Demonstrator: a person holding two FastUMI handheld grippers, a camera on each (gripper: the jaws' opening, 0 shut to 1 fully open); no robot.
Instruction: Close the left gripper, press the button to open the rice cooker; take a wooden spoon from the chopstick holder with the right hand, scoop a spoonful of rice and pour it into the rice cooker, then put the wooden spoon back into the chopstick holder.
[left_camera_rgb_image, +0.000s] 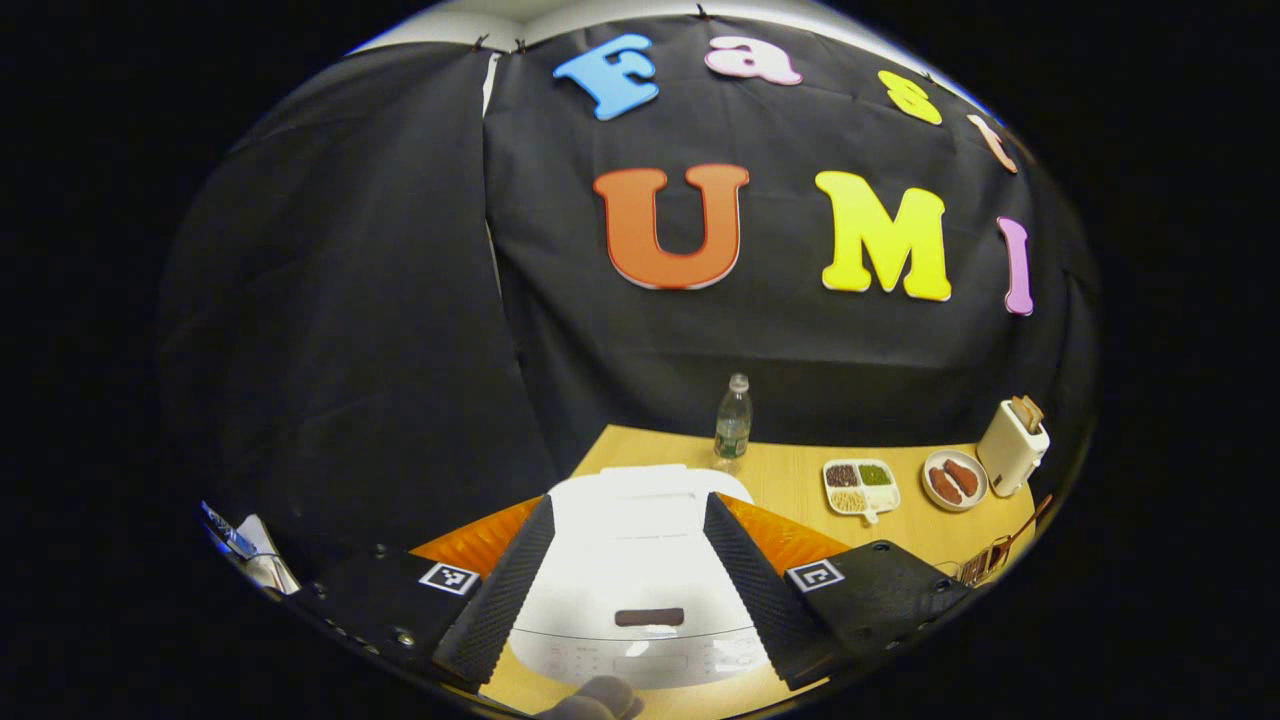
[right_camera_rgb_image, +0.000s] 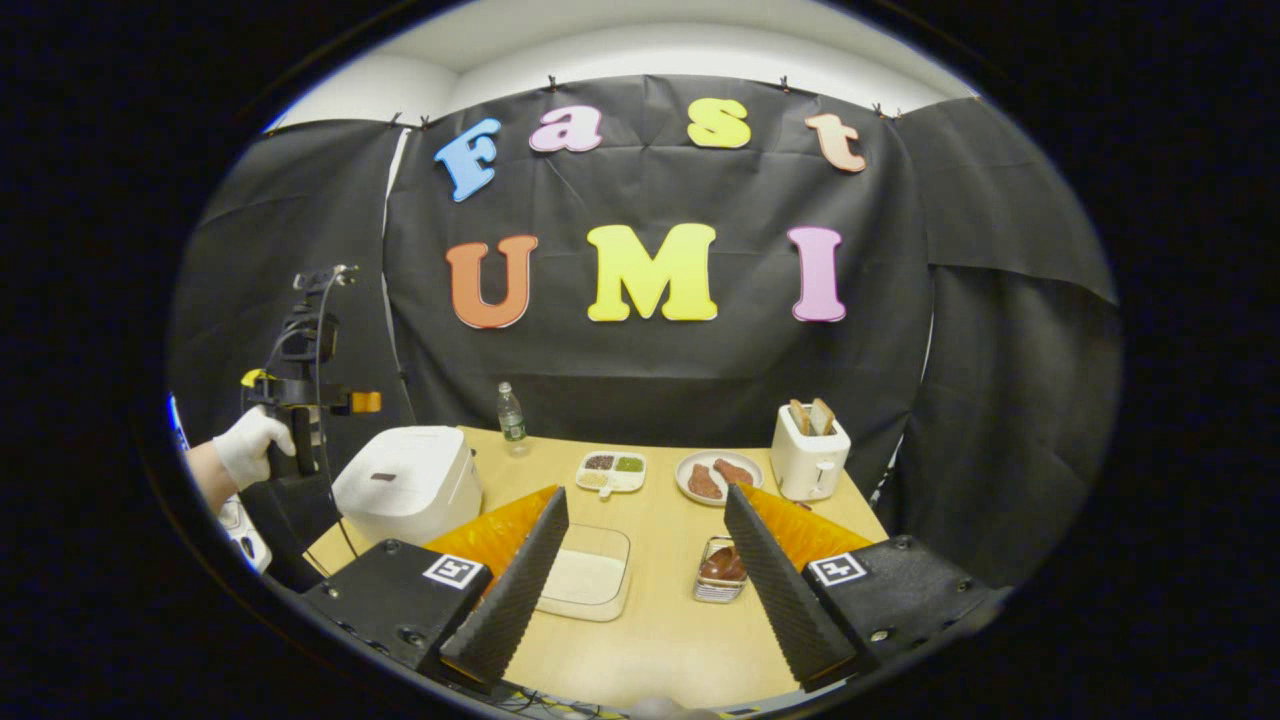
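Presently both tongs stand wide and empty; no step of the task looks done yet.

Left gripper view, near: left tongs (left_camera_rgb_image: 630, 585) straddle the rice cooker (left_camera_rgb_image: 630, 560), lid down. The dark button (left_camera_rgb_image: 649, 617) lies between the fingers, probably lined up for a press, though the jaws would need closing first. Far behind the cooker stands a water bottle (left_camera_rgb_image: 733, 420).

Right gripper view, near: right tongs (right_camera_rgb_image: 645, 585) hover over the desk (right_camera_rgb_image: 660, 640). A clear rice container (right_camera_rgb_image: 588, 580) sits just beside its left finger and the chopstick holder (right_camera_rgb_image: 722, 572) just beside its right finger, both handy for the scooping hand. What the holder carries is too dark to tell.

Middle, left: a gloved hand (right_camera_rgb_image: 250, 445) holds the other gripper above the cooker.

Far: a divided dish (right_camera_rgb_image: 612, 470), a plate (right_camera_rgb_image: 718, 477) and a toaster (right_camera_rgb_image: 808, 450).
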